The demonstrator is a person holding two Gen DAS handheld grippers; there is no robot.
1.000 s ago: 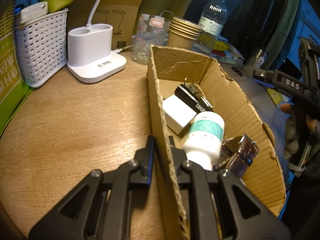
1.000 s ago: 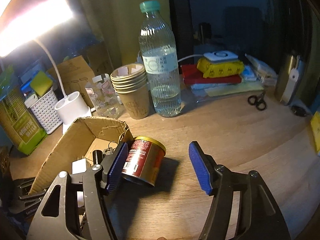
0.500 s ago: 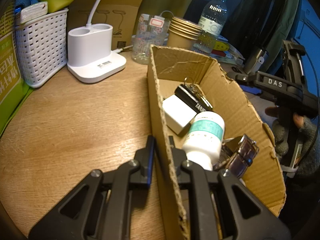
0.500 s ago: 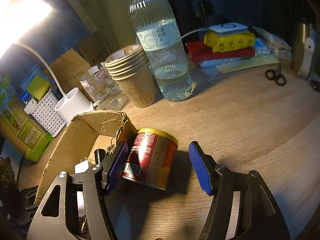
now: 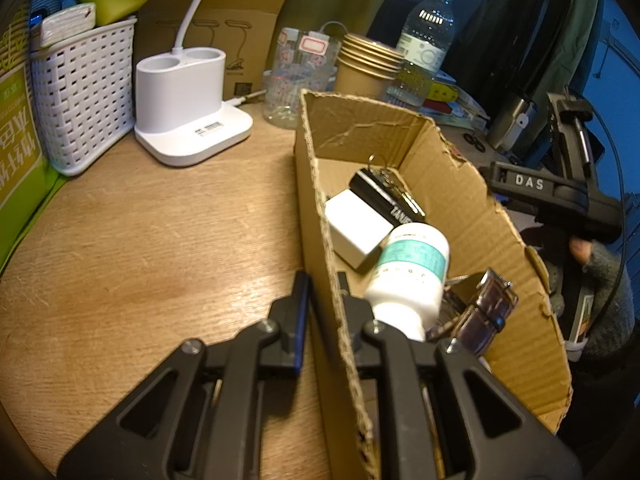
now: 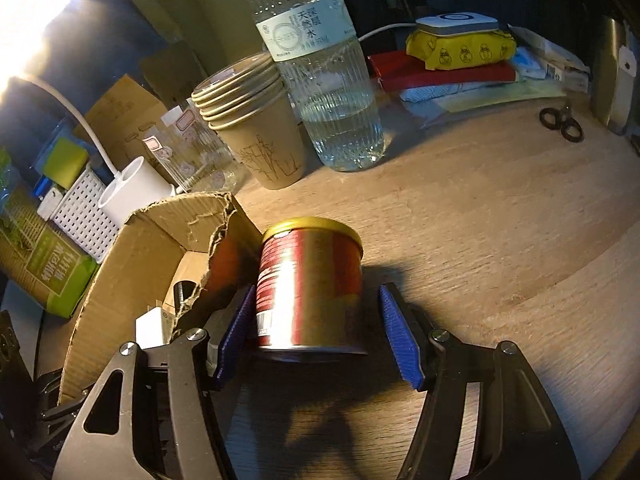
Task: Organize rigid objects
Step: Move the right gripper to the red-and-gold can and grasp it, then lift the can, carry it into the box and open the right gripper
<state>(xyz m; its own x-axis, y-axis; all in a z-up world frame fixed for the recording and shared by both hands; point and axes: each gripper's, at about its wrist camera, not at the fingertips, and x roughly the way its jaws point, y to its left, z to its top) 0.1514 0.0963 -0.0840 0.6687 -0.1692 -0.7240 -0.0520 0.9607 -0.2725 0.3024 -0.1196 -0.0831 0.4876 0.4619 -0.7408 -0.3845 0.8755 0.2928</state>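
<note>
While the left hand-held gripper (image 5: 322,300) clamps the cardboard box (image 5: 452,184) wall, the right hand-held gripper (image 6: 320,334), jaws apart, straddles the upright red tin can (image 6: 310,292) dead ahead.

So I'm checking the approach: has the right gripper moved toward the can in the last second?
Yes. The right gripper has come down around the can; the water bottle behind slid up the view.

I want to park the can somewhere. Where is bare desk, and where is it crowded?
Bare wood lies between the lamp base and the cardboard box, and between the red can and the scissors. The back edge is crowded: paper cups, water bottle.
</note>
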